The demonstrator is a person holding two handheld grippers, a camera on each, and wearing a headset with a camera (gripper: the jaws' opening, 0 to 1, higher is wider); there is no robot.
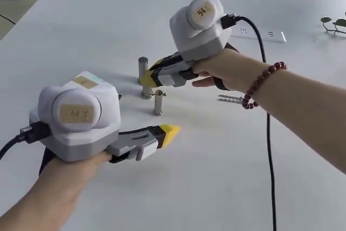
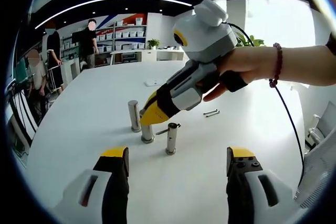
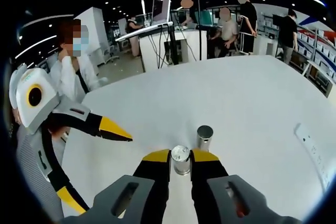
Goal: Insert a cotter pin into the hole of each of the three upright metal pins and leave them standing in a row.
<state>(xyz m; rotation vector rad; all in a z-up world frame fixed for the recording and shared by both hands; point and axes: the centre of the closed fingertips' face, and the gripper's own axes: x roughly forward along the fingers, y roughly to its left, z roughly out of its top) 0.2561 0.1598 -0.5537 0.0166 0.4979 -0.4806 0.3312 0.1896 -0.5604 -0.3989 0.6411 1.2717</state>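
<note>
1. Pins first: three metal pins (image 2: 147, 132) stand upright and close together on the white surface (image 1: 216, 177), around the middle of the head view.
2. The front metal pin (image 1: 158, 104) has a thin cotter pin (image 1: 160, 94) poking sideways through it near the top.
3. The middle metal pin (image 3: 180, 160) is pinched near its top by the yellow tips of the right hand-held gripper (image 1: 147, 78). In the right gripper view the jaws sit tight against both sides of it.
4. The back metal pin (image 1: 143, 67) stands free just beyond it. I can't tell whether anything goes through that one.
5. The left hand-held gripper (image 2: 178, 155) hangs at the lower left of the head view. Its jaws are spread wide with nothing between them, and it sits short of the pins.
6. A few spare cotter pins (image 1: 231, 99) lie flat on the surface right of centre, just below the wrist with the bead bracelet (image 1: 263, 81).
7. A white power strip (image 1: 266, 35) sits at the upper right, and a black cable (image 1: 268, 150) runs down the right side.
</note>
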